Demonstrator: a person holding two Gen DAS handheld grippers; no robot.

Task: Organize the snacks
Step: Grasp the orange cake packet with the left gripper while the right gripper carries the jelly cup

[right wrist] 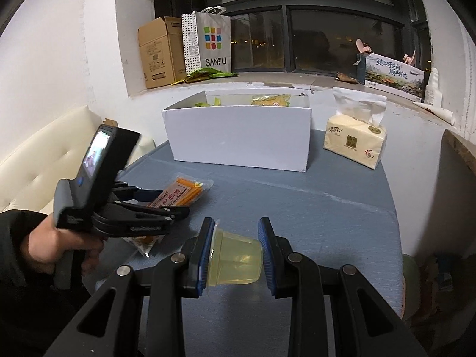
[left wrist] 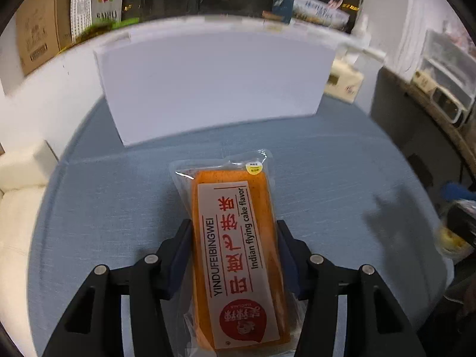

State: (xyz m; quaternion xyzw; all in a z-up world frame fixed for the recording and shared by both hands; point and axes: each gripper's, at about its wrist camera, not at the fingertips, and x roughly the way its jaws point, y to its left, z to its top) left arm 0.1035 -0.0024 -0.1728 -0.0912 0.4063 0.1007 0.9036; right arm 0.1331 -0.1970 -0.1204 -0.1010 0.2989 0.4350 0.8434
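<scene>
My left gripper [left wrist: 235, 229] is shut on an orange packet of Indian flying cake [left wrist: 238, 253] and holds it just above the blue table, short of the white box [left wrist: 214, 86]. In the right wrist view the left gripper [right wrist: 178, 208] shows at the left with the cake packet [right wrist: 181, 193] in its jaws. My right gripper [right wrist: 236, 226] is shut on a clear yellowish jelly cup [right wrist: 235, 260], lying on its side between the blue pads. The white box [right wrist: 238, 136] stands open at the table's far side with several snacks inside.
A tissue pack [right wrist: 354, 139] sits right of the box. A cardboard carton [right wrist: 160, 53] and a SANFU bag [right wrist: 211, 44] stand on the window sill. A cream sofa [right wrist: 44, 160] lies left of the blue table [right wrist: 327, 202].
</scene>
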